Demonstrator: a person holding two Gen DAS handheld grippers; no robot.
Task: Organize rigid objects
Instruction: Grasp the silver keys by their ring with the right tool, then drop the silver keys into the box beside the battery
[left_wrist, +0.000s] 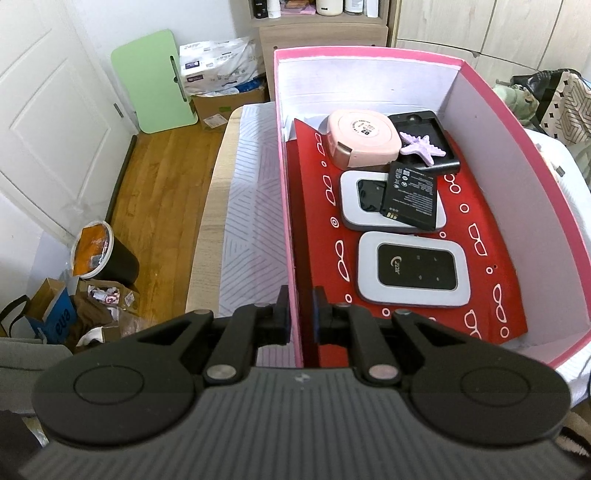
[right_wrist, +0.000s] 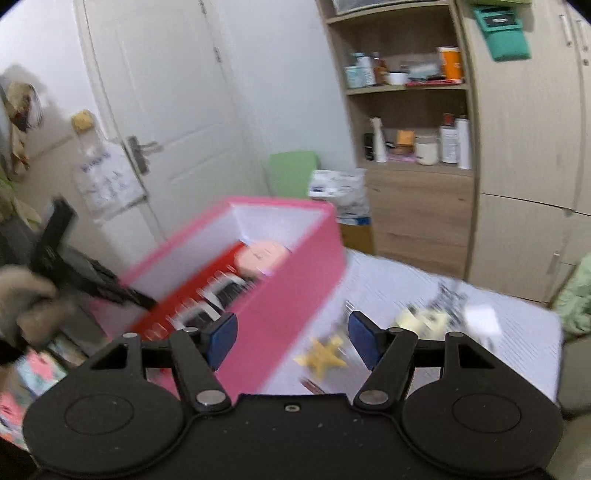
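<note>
surface: striped white cloth (left_wrist: 251, 206) | floor: wood (left_wrist: 162, 177) | door (left_wrist: 44, 110): white

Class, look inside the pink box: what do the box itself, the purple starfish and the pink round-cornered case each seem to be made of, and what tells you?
Pink box: probably cardboard, matte; thin flat walls, white inside, folded corners.
Purple starfish: looks like moulded plastic or rubber, matte; ridged arms, even colour.
Pink round-cornered case: seems hard plastic, smooth with a soft sheen; rounded moulded edges and a printed label.
</note>
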